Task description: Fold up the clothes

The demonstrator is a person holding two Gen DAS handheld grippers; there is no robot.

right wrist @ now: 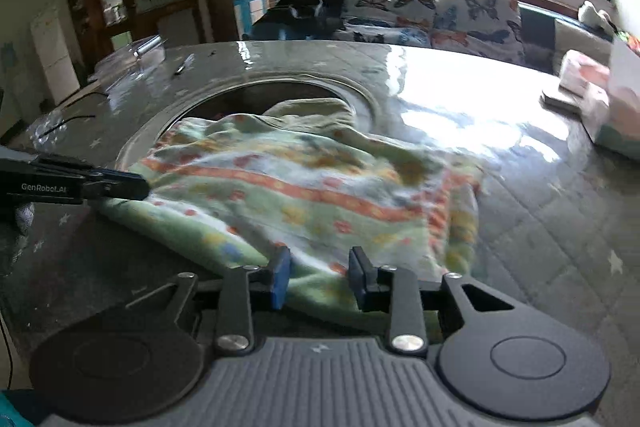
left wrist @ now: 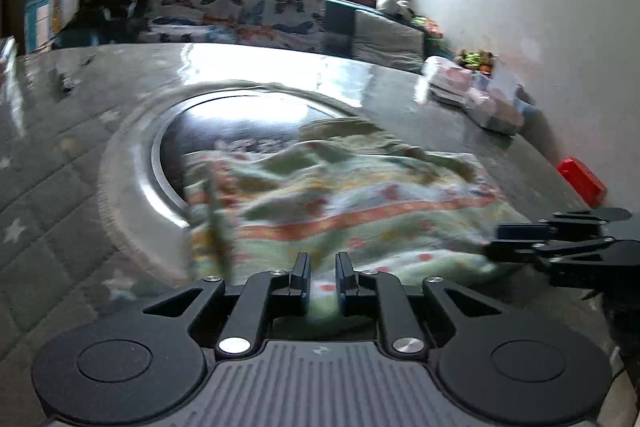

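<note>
A green fleece garment (left wrist: 360, 195) with orange stripes and small flowers lies rumpled across the table, partly over the round turntable (left wrist: 132, 155). My left gripper (left wrist: 322, 259) sits at the garment's near edge, jaws narrow, with a bunch of the fabric filling the gap between the pads. In the right wrist view the same garment (right wrist: 300, 187) spreads ahead of my right gripper (right wrist: 320, 255), whose jaws stand apart over the near hem, the fabric lying loose between the pads. Each gripper shows in the other's view: the right gripper (left wrist: 496, 239) at the garment's right corner, the left gripper (right wrist: 144, 187) at its left.
The table (right wrist: 540, 207) has a glossy quilted grey cover with stars. Tissue packs (left wrist: 472, 91) and a red box (left wrist: 582, 181) sit along the right by the wall. A pen (right wrist: 184, 65) and plastic lie far left. A sofa with butterfly cushions (left wrist: 260, 15) stands behind.
</note>
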